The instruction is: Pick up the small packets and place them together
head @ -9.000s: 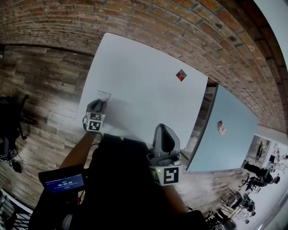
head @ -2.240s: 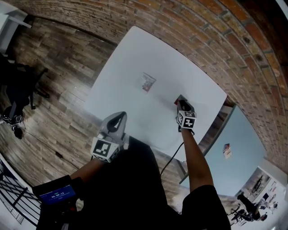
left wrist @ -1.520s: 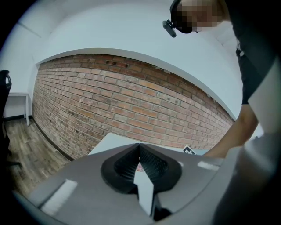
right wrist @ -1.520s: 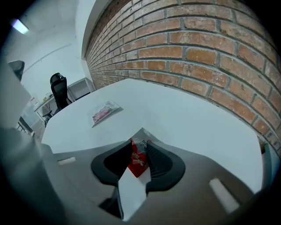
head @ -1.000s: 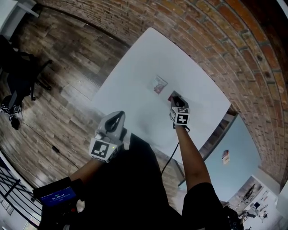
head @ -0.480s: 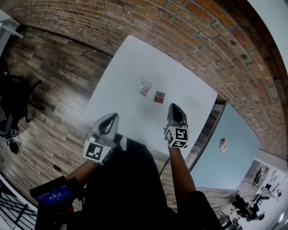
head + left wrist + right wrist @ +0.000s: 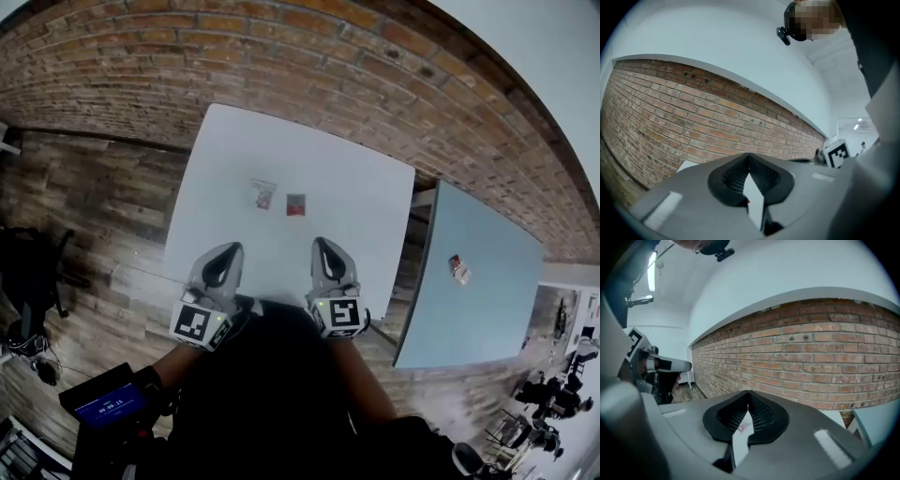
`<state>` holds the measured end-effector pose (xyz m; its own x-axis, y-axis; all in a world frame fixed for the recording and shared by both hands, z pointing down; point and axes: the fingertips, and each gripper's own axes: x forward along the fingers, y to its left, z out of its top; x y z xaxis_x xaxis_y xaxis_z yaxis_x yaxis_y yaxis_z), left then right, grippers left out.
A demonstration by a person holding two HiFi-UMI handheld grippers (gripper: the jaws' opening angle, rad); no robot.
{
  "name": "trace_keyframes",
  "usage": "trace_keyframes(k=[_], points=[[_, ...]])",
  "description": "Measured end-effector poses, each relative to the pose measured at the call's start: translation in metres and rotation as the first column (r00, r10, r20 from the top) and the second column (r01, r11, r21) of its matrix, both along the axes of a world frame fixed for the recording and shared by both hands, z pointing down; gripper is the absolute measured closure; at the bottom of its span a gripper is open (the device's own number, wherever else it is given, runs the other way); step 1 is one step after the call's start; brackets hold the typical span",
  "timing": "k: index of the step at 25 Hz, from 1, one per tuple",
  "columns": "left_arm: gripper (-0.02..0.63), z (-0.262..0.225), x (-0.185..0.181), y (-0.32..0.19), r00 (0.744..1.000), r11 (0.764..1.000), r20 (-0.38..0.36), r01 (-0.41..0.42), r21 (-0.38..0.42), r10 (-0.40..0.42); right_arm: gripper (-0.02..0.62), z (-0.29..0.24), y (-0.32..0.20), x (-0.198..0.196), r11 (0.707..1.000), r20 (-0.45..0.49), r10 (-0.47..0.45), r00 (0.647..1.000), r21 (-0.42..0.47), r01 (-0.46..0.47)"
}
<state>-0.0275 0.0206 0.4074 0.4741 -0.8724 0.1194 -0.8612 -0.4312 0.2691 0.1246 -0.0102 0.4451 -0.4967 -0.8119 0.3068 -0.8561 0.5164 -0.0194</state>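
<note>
Two small packets lie side by side on the white table (image 7: 366, 202): a clear one with pink print (image 7: 263, 193) and a red one (image 7: 296, 204) just right of it. My left gripper (image 7: 229, 249) and right gripper (image 7: 323, 244) hover next to each other over the table's near edge, well short of the packets. Both are shut with nothing held. In the left gripper view the pads (image 7: 761, 174) meet over a sliver of white table. In the right gripper view the pads (image 7: 758, 413) also meet, and a bit of pink packet (image 7: 742, 428) shows below them.
A brick wall (image 7: 375, 56) runs behind the table. A blue-grey table (image 7: 487, 309) stands to the right with another small packet (image 7: 457, 268) on it. Wooden floor (image 7: 84, 206) lies to the left, with a dark chair (image 7: 28, 272). A small screen (image 7: 103, 403) is at lower left.
The right gripper has left the red packet beside the clear one, drawn back to the table's near edge and shut. The left gripper has lifted slightly. The head view has shifted.
</note>
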Motion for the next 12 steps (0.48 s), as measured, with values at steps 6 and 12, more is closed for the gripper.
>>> trace_keyframes(k=[6,12], points=[[0.606,0.002,-0.002,0.008,1.000,1.000,0.009,0.029,0.006,-0.029,0.507,0.061,-0.056,0.004,0.993,-0.067,-0.060,0.996,-0.107,0.052],[0.606,-0.002,-0.009,0.003,0.997,0.997,0.014,0.069,0.023,-0.070,0.478,0.119,-0.087,0.007,0.975,-0.150,-0.114,0.982,-0.208,0.081]])
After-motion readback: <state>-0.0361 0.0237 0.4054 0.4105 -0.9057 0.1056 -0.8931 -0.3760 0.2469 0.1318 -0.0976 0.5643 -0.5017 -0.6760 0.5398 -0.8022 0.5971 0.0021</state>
